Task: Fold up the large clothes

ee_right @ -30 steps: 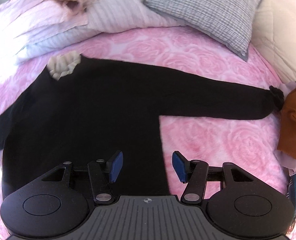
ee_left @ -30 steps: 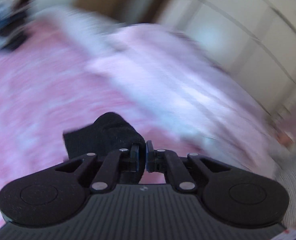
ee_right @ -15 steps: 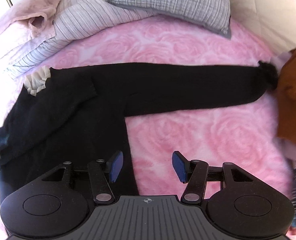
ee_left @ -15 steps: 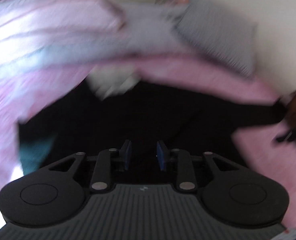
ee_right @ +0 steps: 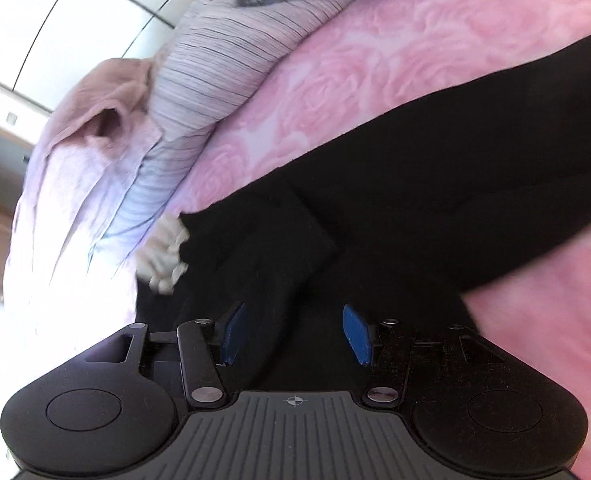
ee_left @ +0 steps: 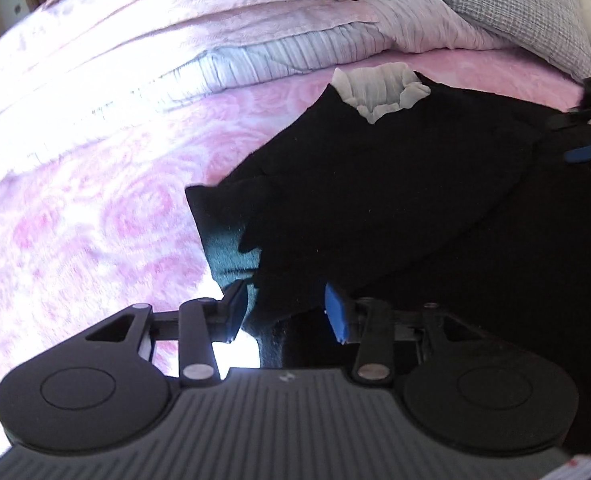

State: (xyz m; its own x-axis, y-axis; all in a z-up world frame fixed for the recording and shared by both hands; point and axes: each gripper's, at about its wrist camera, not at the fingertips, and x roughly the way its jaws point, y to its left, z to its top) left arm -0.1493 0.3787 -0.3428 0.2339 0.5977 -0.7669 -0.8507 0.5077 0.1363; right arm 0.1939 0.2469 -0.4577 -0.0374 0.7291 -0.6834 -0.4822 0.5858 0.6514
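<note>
I see the black sweater (ee_left: 395, 184) spread on the bed, soft matte knit with a fuzzy nap, flat but with one sleeve doubled back over the body. Its white ruffled collar (ee_left: 379, 90) sits well ahead of my left fingers, crinkled and pleated. Left gripper (ee_left: 285, 312): fingers wide apart, a fold of the black knit lying between the blue pads, not pinched. A dark teal inner face of the sleeve cuff (ee_left: 227, 248) shows just ahead of the left-hand pad. Right gripper (ee_right: 293, 334): fingers wide too, holding nothing, black knit directly below and ahead of them. The other sleeve (ee_right: 475, 152) runs out long and straight ahead and right of those fingers. Bed sheet (ee_right: 395, 52) is pink with a rose print, smooth. Beyond the fingers: striped lilac bedding (ee_right: 219, 60), a dusty pink fleecy garment (ee_right: 91, 120) crumpled on it, and a grey checked pillow (ee_left: 519, 20). No containers in sight.
</note>
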